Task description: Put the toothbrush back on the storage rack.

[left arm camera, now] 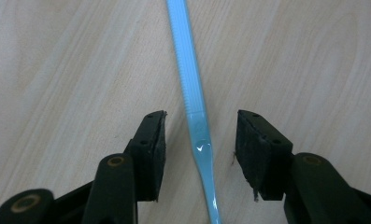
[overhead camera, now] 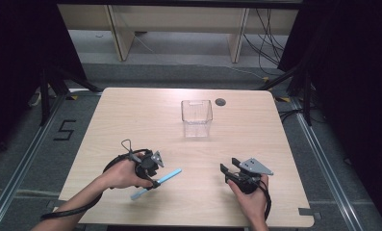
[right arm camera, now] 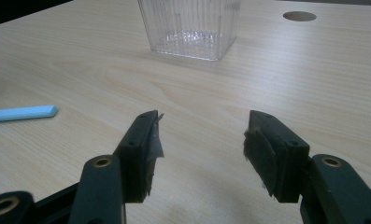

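One wooden table (overhead camera: 131, 115), one clear bin, two hand-held grippers and one blue stick.

One clear plastic bin (overhead camera: 197, 118) stands upright at twelve o'clock from the table's middle, with one dark round hole (overhead camera: 221, 102) just beside it. The left gripper (left arm camera: 199, 140), at seven o'clock, hangs over the single light blue stick (left arm camera: 189, 84), jaws wide, pads clear of it on both sides. The right gripper (right arm camera: 202, 140), at five o'clock, holds nothing, jaws wide apart.
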{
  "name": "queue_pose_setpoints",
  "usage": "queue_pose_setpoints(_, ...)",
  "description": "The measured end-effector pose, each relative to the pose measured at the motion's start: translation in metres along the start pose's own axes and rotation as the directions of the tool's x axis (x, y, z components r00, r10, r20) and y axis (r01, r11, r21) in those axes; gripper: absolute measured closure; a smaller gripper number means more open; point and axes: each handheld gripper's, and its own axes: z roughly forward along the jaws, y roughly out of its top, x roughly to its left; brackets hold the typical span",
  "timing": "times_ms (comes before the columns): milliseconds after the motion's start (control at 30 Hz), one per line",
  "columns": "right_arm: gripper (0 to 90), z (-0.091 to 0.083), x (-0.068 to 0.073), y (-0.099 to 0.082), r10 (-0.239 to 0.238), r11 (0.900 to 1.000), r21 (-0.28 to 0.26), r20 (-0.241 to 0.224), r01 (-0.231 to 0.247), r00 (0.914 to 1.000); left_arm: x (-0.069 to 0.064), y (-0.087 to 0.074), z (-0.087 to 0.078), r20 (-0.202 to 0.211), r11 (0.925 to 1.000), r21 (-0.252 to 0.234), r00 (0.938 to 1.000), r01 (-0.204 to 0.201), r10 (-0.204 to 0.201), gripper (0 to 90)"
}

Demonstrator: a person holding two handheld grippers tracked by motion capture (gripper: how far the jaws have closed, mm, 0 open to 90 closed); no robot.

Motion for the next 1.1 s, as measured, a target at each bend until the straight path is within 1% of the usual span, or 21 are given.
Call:
queue_pose_setpoints(33, 44.8, -0.001, 0.002, 0.000, 0.029, 0.9995, 0.009, 0.002, -0.029, 0.9996, 0.000, 0.003, 0.001, -0.012, 0.9998, 0.018, 0.9999, 0.004, -0.004, 52.4)
queue_pose_setpoints(67, 44.7, 0.000, 0.001, 0.000, 0.004, 1.0000, 0.003, 0.001, -0.004, 1.0000, 0.001, 0.005, 0.001, -0.020, 0.9997, 0.026, 0.9998, 0.001, -0.001, 52.5)
queue_pose_setpoints(100, 44.6, 0.000, 0.001, 0.000, 0.009, 0.9999, 0.004, 0.002, -0.009, 1.0000, 0.001, 0.007, 0.001, -0.023, 0.9992, 0.041, 0.9997, -0.003, 0.004, 52.6)
queue_pose_setpoints(133, 44.6, 0.000, 0.001, 0.000, 0.009, 0.9999, 0.004, 0.002, -0.009, 1.0000, 0.001, 0.007, 0.001, -0.023, 0.9992, 0.041, 0.9997, -0.003, 0.004, 52.6)
queue_pose_setpoints(167, 44.6, 0.000, 0.001, 0.000, 0.006, 1.0000, 0.004, 0.001, -0.006, 1.0000, 0.002, 0.009, 0.003, -0.020, 0.9983, 0.058, 0.9998, 0.003, -0.002, 52.6)
queue_pose_setpoints(233, 44.6, 0.000, 0.000, 0.000, 0.001, 1.0000, 0.002, -0.001, -0.001, 1.0000, 0.002, 0.012, 0.005, -0.026, 0.9978, 0.066, 0.9996, 0.010, -0.008, 52.5)
queue_pose_setpoints(267, 44.5, 0.000, -0.001, 0.000, -0.012, 0.9999, -0.001, -0.002, 0.012, 0.9999, 0.003, 0.013, 0.006, -0.028, 0.9973, 0.073, 0.9996, 0.005, -0.003, 52.5)
queue_pose_setpoints(367, 44.4, 0.000, -0.001, 0.000, -0.011, 0.9999, 0.000, -0.003, 0.011, 0.9999, 0.003, 0.014, 0.008, -0.021, 0.9967, 0.081, 0.9998, 0.004, -0.002, 52.5)
queue_pose_setpoints(533, 44.3, 0.000, -0.001, 0.000, -0.013, 0.9999, 0.001, -0.003, 0.013, 0.9999, 0.003, 0.016, 0.011, -0.016, 0.9939, 0.110, 0.9998, -0.006, 0.008, 53.6)
queue_pose_setpoints(633, 44.3, 0.000, 0.000, 0.000, -0.005, 1.0000, 0.003, -0.003, 0.005, 1.0000, 0.003, 0.016, 0.013, -0.018, 0.9935, 0.114, 0.9998, -0.005, 0.007, 54.4)
queue_pose_setpoints(667, 44.3, 0.001, -0.001, 0.000, -0.031, 0.9995, -0.003, -0.006, 0.030, 0.9995, 0.003, 0.016, 0.013, -0.014, 0.9928, 0.120, 0.9998, -0.009, 0.011, 54.9)
queue_pose_setpoints(700, 44.3, 0.000, -0.001, 0.000, -0.021, 0.9997, 0.010, -0.003, 0.021, 0.9998, 0.002, 0.016, 0.014, -0.014, 0.9925, 0.122, 0.9998, -0.010, 0.012, 55.5)
queue_pose_setpoints(733, 44.3, 0.000, -0.001, 0.000, -0.022, 0.9997, 0.011, -0.004, 0.022, 0.9998, 0.002, 0.016, 0.014, -0.014, 0.9927, 0.120, 0.9998, -0.011, 0.013, 56.1)
queue_pose_setpoints(767, 44.3, 0.000, 0.000, 0.001, -0.019, 0.9997, 0.013, -0.005, 0.019, 0.9998, 0.002, 0.017, 0.014, -0.013, 0.9922, 0.123, 0.9997, -0.019, 0.021, 57.1)
queue_pose_setpoints(867, 44.3, 0.001, 0.000, 0.000, -0.017, 0.9999, 0.001, -0.009, 0.017, 0.9998, 0.002, 0.017, 0.014, -0.016, 0.9923, 0.121, 0.9995, -0.027, 0.029, 59.1)
queue_pose_setpoints(967, 44.3, 0.001, 0.000, 0.000, -0.018, 0.9998, 0.007, -0.002, 0.018, 0.9998, 0.002, 0.017, 0.014, -0.017, 0.9925, 0.119, 0.9994, -0.029, 0.031, 61.3)
queue_pose_setpoints(1000, 44.3, 0.000, -0.001, 0.001, -0.041, 0.9991, 0.007, 0.010, 0.041, 0.9991, 0.002, 0.017, 0.015, -0.014, 0.9918, 0.124, 0.9993, -0.032, 0.034, 62.0)
queue_pose_setpoints(1067, 44.3, 0.000, -0.001, 0.001, -0.033, 0.9994, 0.011, 0.003, 0.033, 0.9995, 0.002, 0.018, 0.015, -0.013, 0.9909, 0.129, 0.9991, -0.038, 0.040, 62.7)
queue_pose_setpoints(1100, 44.3, 0.000, 0.000, 0.001, -0.020, 0.9997, 0.015, -0.001, 0.020, 0.9998, 0.001, 0.018, 0.016, -0.008, 0.9903, 0.134, 0.9992, -0.038, 0.039, 62.7)
